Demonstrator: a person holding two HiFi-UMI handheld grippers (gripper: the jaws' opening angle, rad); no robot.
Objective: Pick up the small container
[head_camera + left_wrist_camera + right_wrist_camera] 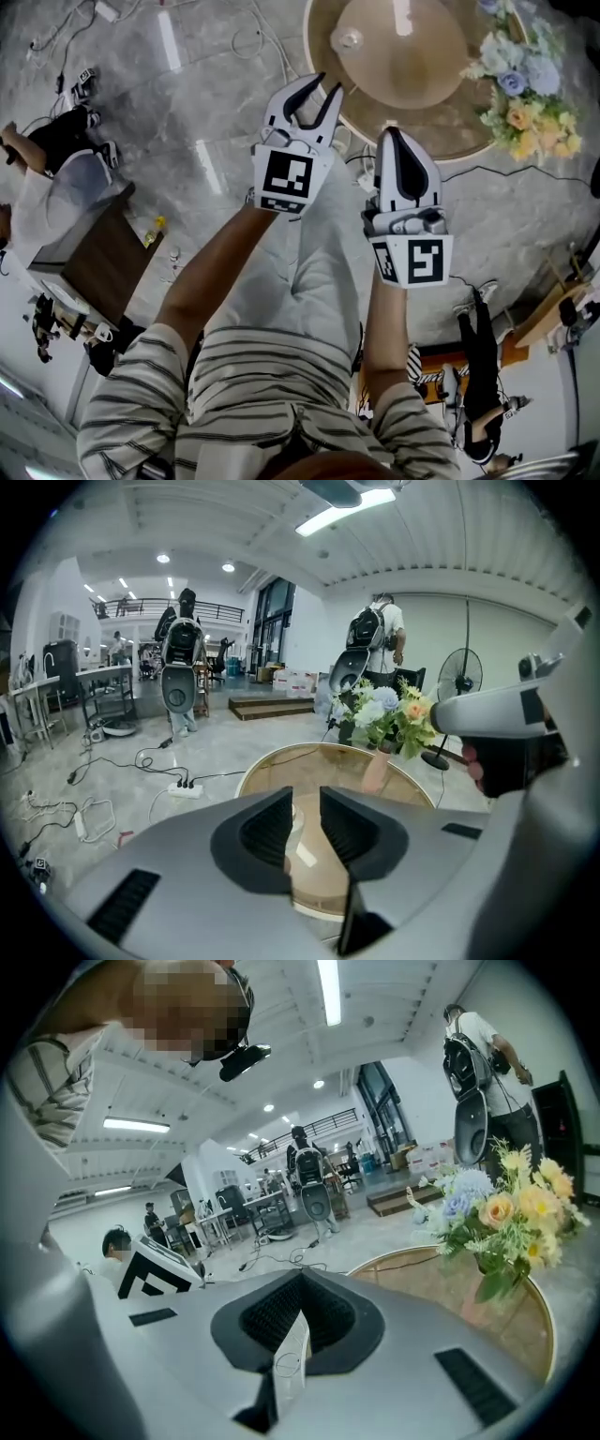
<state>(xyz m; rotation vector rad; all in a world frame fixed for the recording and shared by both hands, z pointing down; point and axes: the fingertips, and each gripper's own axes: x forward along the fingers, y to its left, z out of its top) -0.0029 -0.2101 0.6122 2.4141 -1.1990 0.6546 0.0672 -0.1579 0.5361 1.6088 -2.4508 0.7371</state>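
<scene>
A small clear round container (349,39) stands on a round tan table (427,122) with a gold rim, ahead of both grippers. My left gripper (325,87) hangs over the table's near edge, open by a narrow gap with nothing between the jaws. In the left gripper view the left gripper (307,803) shows only tabletop (309,761) through that gap. My right gripper (394,134) is just beside it, shut to a point and holding nothing. In the right gripper view the right gripper (302,1286) has its pads meeting, with the table (450,1288) beyond.
A bouquet of pale flowers (525,84) stands at the table's right side in a pink vase (375,772). Cables and a power strip (183,787) lie on the grey floor. A brown desk (98,258) is to the left. People with backpacks (183,658) stand further off.
</scene>
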